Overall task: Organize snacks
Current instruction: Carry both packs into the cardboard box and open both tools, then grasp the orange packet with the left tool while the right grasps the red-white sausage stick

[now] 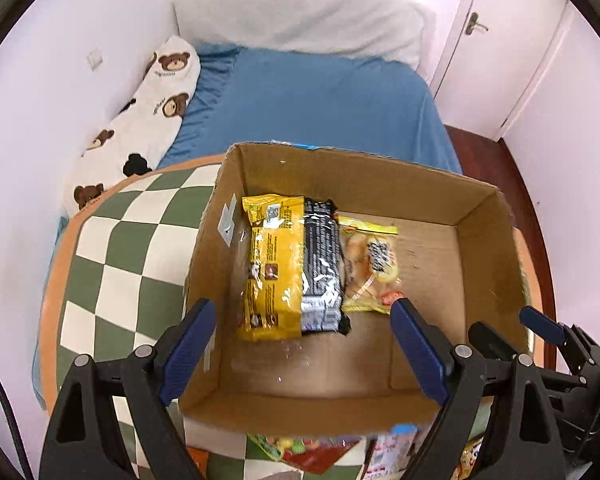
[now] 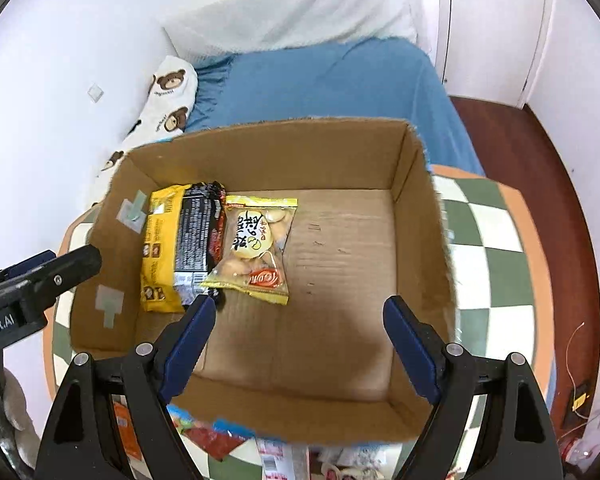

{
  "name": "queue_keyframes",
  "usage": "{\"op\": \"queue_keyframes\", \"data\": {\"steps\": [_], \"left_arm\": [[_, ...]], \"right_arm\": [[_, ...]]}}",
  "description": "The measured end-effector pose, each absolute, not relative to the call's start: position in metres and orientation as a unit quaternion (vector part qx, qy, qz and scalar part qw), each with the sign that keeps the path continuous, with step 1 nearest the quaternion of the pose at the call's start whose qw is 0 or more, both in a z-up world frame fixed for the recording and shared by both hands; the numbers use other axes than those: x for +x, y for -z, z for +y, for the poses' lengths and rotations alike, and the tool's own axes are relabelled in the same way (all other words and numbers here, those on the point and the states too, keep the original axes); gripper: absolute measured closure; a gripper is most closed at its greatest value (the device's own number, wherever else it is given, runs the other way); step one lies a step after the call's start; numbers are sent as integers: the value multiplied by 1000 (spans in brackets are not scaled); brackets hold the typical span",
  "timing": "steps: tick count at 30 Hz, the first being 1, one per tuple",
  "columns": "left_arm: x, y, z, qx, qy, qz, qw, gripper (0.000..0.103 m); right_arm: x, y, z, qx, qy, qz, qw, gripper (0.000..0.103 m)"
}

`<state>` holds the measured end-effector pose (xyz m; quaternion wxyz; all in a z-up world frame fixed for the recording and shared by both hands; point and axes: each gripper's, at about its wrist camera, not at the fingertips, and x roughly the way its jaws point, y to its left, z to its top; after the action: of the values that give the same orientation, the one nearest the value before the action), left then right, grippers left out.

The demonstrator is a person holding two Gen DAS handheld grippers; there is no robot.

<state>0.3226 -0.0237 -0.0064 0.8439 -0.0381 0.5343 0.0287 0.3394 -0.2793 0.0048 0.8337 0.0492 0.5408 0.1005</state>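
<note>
An open cardboard box (image 1: 380, 184) (image 2: 260, 140) stands on a green-and-white checkered table. Inside lie three packets side by side: a yellow packet (image 1: 274, 268) (image 2: 158, 252), a black packet (image 1: 322, 268) (image 2: 198, 236) and a clear yellow-edged biscuit packet (image 1: 370, 264) (image 2: 256, 248). My left gripper (image 1: 304, 348) is open and empty above the box's near left part. My right gripper (image 2: 300, 344) is open and empty above the box's near middle. More loose snack packets (image 1: 312, 450) (image 2: 212, 436) lie on the table in front of the box, partly hidden.
The checkered table (image 1: 132, 248) (image 2: 496, 240) stands against a bed with a blue sheet (image 1: 320, 104) (image 2: 332, 84). A bear-print pillow (image 1: 140, 120) lies along the left wall. The right gripper shows at the right edge of the left wrist view (image 1: 560, 332).
</note>
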Motion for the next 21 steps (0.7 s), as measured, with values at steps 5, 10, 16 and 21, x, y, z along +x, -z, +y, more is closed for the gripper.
{"op": "queue_keyframes", "data": {"steps": [5, 10, 16, 21], "left_arm": [[290, -15, -31, -32, -32, 509, 859, 14], [267, -33, -35, -31, -31, 490, 871, 14], [245, -42, -30, -41, -13, 481, 875, 14], [221, -31, -14, -42, -8, 502, 864, 14]], "right_arm": [[313, -31, -285, 45, -102, 513, 851, 15], [287, -59, -288, 47, -109, 485, 866, 15], [257, -79, -289, 56, -105, 476, 871, 15], [233, -64, -289, 71, -95, 504, 855, 15]]}}
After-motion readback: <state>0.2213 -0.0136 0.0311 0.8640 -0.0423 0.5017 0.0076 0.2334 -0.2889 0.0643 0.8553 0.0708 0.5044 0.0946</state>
